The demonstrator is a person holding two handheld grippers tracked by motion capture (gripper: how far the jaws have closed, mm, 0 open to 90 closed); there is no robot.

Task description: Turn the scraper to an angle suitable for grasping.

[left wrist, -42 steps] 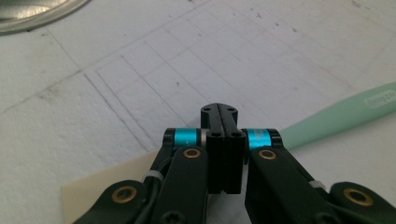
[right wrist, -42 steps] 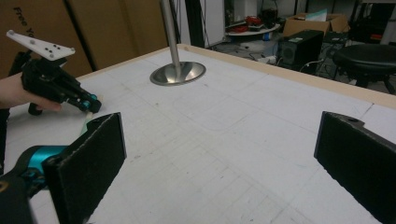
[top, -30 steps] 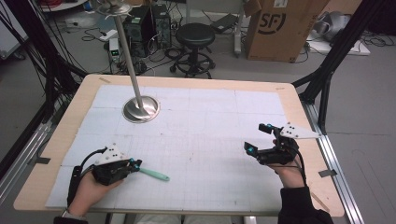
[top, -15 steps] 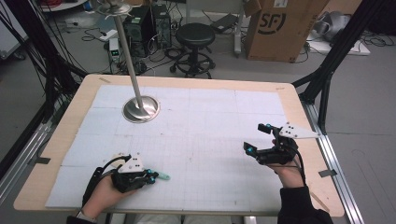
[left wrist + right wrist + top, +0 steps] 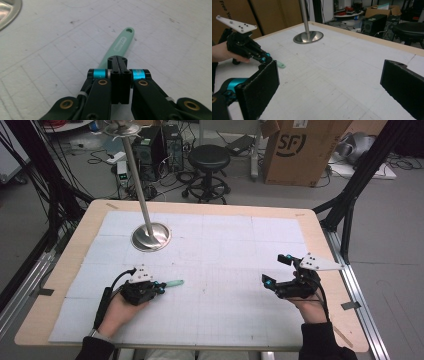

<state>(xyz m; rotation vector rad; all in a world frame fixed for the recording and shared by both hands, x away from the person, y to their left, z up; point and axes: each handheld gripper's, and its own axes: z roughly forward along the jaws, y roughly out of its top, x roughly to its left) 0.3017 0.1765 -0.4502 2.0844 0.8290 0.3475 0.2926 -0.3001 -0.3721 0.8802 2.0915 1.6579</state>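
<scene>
A mint-green tool handle (image 5: pixel 122 43) with a hanging hole at its tip pokes out past my left gripper (image 5: pixel 117 59), whose jaws are shut on its near end. From above, the left gripper (image 5: pixel 159 286) sits at the front left of the white mat, and the green handle (image 5: pixel 175 282) points right, low over the mat. My right gripper (image 5: pixel 275 269) rests at the front right, its jaws wide apart with nothing between them. In the right gripper view, the left gripper (image 5: pixel 265 60) and the tip of the green handle (image 5: pixel 281 65) appear beyond my own left jaw.
A metal stand with a round base (image 5: pixel 150 237) and a tall pole (image 5: pixel 137 175) stands at the back left of the mat (image 5: pixel 225 250). Behind the table are a stool (image 5: pixel 208 156), a cardboard box (image 5: pixel 300 147) and cables on the floor.
My left gripper has moved right and a little away from the front edge, carrying the green tool with it. The right gripper has stayed put.
</scene>
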